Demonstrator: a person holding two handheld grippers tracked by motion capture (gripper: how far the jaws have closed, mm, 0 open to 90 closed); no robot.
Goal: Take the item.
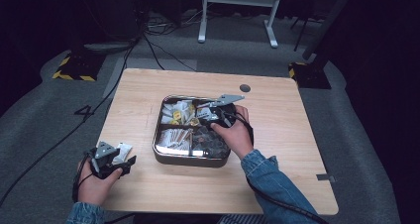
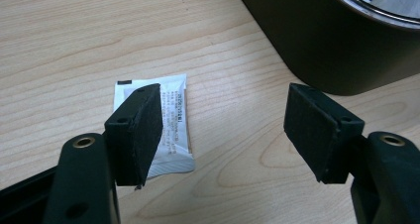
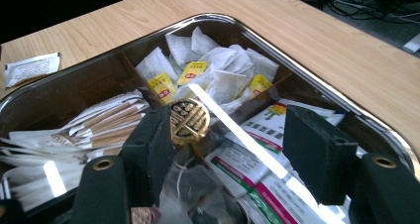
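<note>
White sachet point(image 2: 174, 120): flat paper packet, printed, lying on the bare table point(image 1: 277, 135) just outside the metal tray point(image 1: 190, 159), near its left wall. Judged very light, thin and limp, with a smooth face likely to slide on the wood; contents probably powder or granules, so not fragile, but it will buckle if you squeeze the middle. You would do best to pinch across a sealed edge, coming in low so one pad gets under it. Left gripper point(image 2: 223, 110): released, jaws wide apart, nothing between them. The sachet sits beneath and partly behind one finger point(image 2: 143, 130), off to that side of the gap and not centred; whether the pad touches it cannot be told. Right gripper point(image 3: 228, 135): over the tray, jaws parted, not clamped on anything; a gold embossed disc point(image 3: 189, 121) shows just beside one pad, above the tea bags point(image 3: 223, 65).
</note>
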